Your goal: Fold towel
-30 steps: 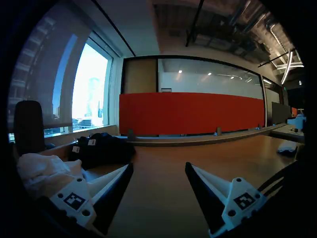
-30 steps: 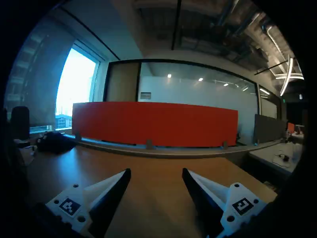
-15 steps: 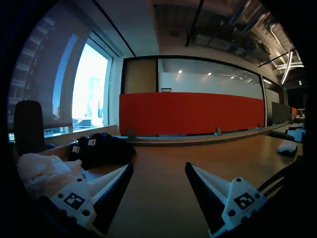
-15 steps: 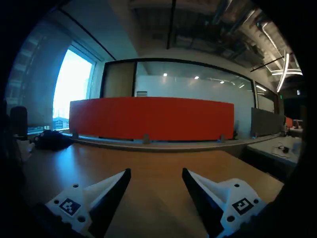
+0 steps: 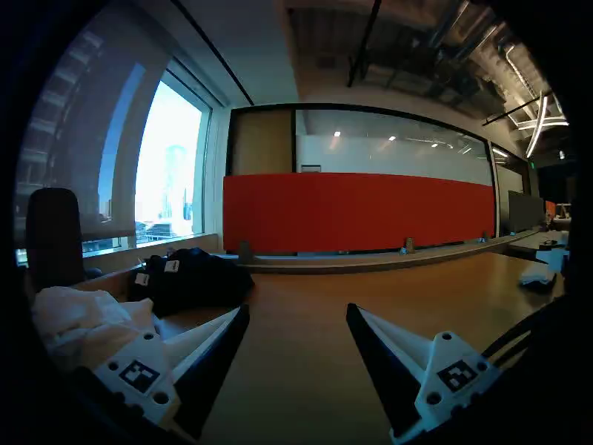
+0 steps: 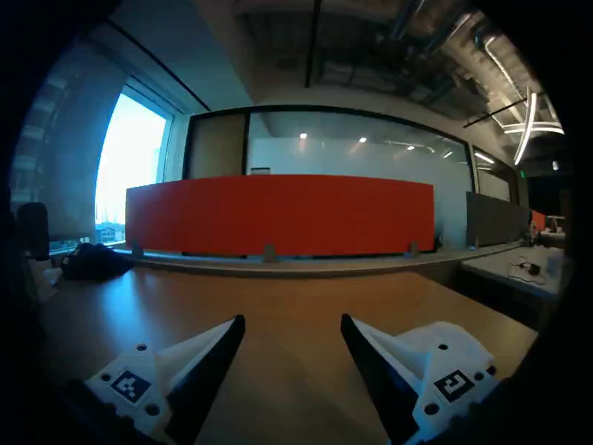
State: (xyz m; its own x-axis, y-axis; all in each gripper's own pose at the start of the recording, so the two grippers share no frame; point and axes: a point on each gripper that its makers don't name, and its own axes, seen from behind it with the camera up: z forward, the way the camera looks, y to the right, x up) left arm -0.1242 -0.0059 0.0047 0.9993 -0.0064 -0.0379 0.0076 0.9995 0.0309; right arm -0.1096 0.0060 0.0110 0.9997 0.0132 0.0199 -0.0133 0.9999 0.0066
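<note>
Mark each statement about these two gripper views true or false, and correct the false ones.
1. The left gripper is open with nothing between its fingers. True.
2. A white towel lies crumpled to the left of that gripper's fingers. True.
3. The right gripper is shut on the towel. False: it is open, with only bare table between its fingers.
4. The partition behind the table is blue. False: it is red.
</note>
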